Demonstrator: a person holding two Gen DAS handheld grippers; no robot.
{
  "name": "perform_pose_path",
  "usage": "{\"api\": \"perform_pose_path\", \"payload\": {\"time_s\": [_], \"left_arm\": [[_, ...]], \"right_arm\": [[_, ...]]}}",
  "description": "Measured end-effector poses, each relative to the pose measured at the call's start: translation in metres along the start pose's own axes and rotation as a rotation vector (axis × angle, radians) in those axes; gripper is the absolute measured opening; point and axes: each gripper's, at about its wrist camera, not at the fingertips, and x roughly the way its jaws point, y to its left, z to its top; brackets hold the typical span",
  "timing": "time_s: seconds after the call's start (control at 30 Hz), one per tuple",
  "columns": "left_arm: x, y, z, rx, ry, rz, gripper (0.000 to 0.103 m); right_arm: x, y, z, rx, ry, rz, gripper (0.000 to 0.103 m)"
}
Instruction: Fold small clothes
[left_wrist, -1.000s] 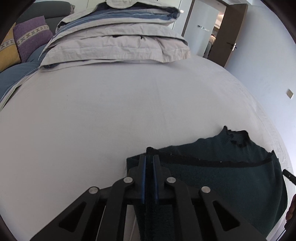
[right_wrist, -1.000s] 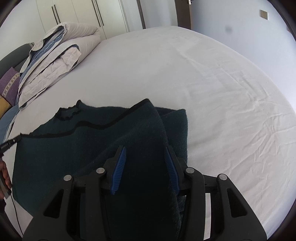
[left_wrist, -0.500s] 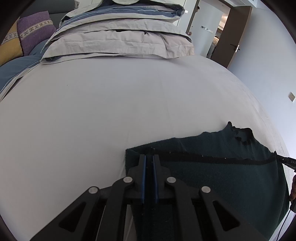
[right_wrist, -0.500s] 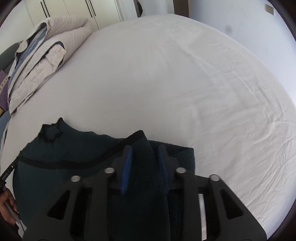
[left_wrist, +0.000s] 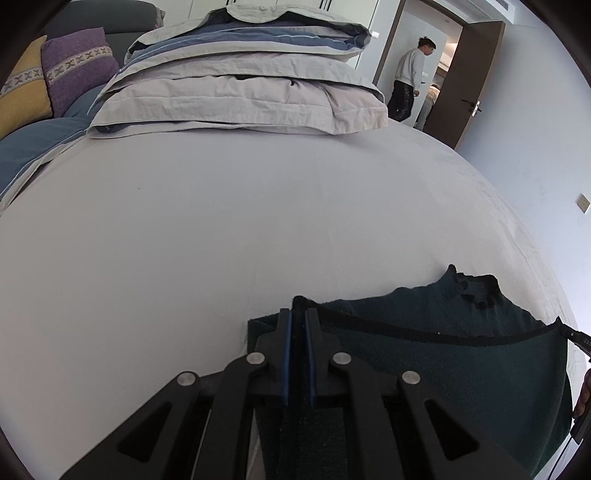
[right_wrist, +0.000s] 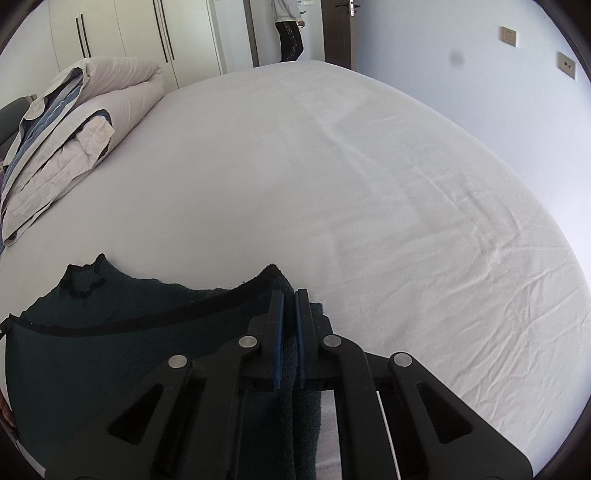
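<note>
A dark green knitted garment (left_wrist: 443, 365) with a black hem band lies at the near edge of the white bed (left_wrist: 221, 229). My left gripper (left_wrist: 298, 314) is shut on the garment's left corner, with cloth pinched between the blue pads. In the right wrist view the same garment (right_wrist: 110, 354) spreads to the left, and my right gripper (right_wrist: 289, 295) is shut on its right corner, a fold of cloth running down between the fingers. The hem stretches between the two held corners. The scalloped neck edge (right_wrist: 85, 280) points up the bed.
A folded grey and blue duvet (left_wrist: 240, 85) is stacked at the far end of the bed, with purple and yellow cushions (left_wrist: 55, 74) to its left. A person (left_wrist: 410, 85) stands in the open doorway. White wardrobes (right_wrist: 147, 33) line the far wall.
The right gripper's jaws went from wide apart around the cloth to shut on it, and the hand drew the corner back. The left gripper stayed shut on its corner.
</note>
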Motion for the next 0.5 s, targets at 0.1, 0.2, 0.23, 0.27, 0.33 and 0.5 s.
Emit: {"api": "perform_pose_path", "payload": {"time_s": [0.1,0.2,0.23,0.27,0.33,0.5], "left_arm": [[0.006,0.010,-0.002,-0.030,0.011,0.032,0.003],[0.015,0.025,-0.004,-0.080,0.035,0.029,0.003],[0.014,0.027,-0.004,-0.082,0.032,0.031,0.003],[0.013,0.027,-0.004,-0.078,0.031,0.029,0.003],[0.008,0.027,-0.003,-0.077,0.024,0.020,0.003],[-0.018,0.021,-0.004,-0.061,-0.020,-0.004,0.003]], "right_arm": [[0.010,-0.006,-0.007,0.017,0.016,-0.019,0.005],[0.022,-0.011,-0.012,0.045,0.020,0.001,0.005],[0.025,-0.011,-0.013,0.037,0.021,0.007,0.005],[0.025,-0.010,-0.012,0.021,0.018,0.001,0.005],[0.021,-0.009,-0.010,0.010,0.011,0.003,0.009],[-0.014,-0.032,-0.014,0.121,-0.047,0.040,0.029]]}}
